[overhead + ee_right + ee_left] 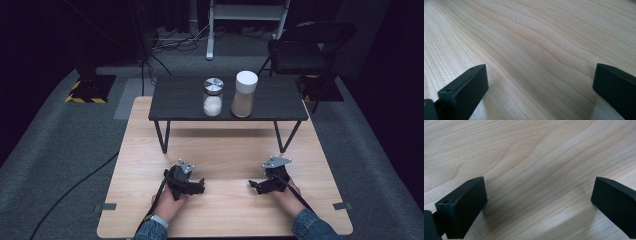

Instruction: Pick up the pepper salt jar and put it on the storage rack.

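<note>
Both hands rest near the front of the light wooden table (225,150). My left gripper (199,186) lies low over the wood at the left, pointing right, and its jaws stand wide apart with bare wood grain between them (539,202). My right gripper (254,185) lies opposite, pointing left, also wide open over bare wood (540,85). Nothing is held by either. Two jars stand on a small dark shelf (175,100) at the back: a short glass jar with a metal lid (213,96) holding white powder, and a taller jar with a white lid (245,94) holding pale powder.
The dark shelf stands on thin black legs (161,135), leaving a gap beneath it. A black chair (305,50) and a white stand (210,30) sit on the grey carpet behind the table. A cable (70,190) runs across the floor at the left.
</note>
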`<state>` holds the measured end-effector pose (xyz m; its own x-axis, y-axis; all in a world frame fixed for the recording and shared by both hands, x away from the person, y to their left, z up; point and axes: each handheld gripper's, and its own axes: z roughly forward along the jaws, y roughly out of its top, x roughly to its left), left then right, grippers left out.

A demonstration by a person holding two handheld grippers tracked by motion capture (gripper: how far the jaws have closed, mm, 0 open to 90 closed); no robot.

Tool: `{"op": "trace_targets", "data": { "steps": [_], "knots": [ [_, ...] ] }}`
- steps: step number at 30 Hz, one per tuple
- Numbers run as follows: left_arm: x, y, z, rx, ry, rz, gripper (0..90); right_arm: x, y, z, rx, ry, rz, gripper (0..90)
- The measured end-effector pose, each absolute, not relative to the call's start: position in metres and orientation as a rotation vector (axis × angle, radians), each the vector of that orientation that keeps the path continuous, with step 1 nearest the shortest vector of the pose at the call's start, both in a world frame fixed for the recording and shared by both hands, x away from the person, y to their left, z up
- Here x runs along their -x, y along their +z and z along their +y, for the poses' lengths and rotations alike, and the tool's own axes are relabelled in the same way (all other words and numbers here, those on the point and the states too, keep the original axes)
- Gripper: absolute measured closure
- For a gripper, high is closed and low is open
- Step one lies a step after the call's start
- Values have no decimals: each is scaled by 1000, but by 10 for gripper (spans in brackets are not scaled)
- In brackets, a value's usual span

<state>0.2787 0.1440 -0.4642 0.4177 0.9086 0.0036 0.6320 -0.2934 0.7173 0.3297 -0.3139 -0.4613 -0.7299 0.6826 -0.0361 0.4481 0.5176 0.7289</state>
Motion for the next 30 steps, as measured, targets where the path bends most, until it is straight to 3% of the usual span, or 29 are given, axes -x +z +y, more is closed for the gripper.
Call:
{"op": "trace_targets", "data": {
  "steps": [30],
  "knots": [
    [-279,-464,144,-2032,554,1301,2,-333,-461,-311,-939,1039,2447,0]
  ]
}}
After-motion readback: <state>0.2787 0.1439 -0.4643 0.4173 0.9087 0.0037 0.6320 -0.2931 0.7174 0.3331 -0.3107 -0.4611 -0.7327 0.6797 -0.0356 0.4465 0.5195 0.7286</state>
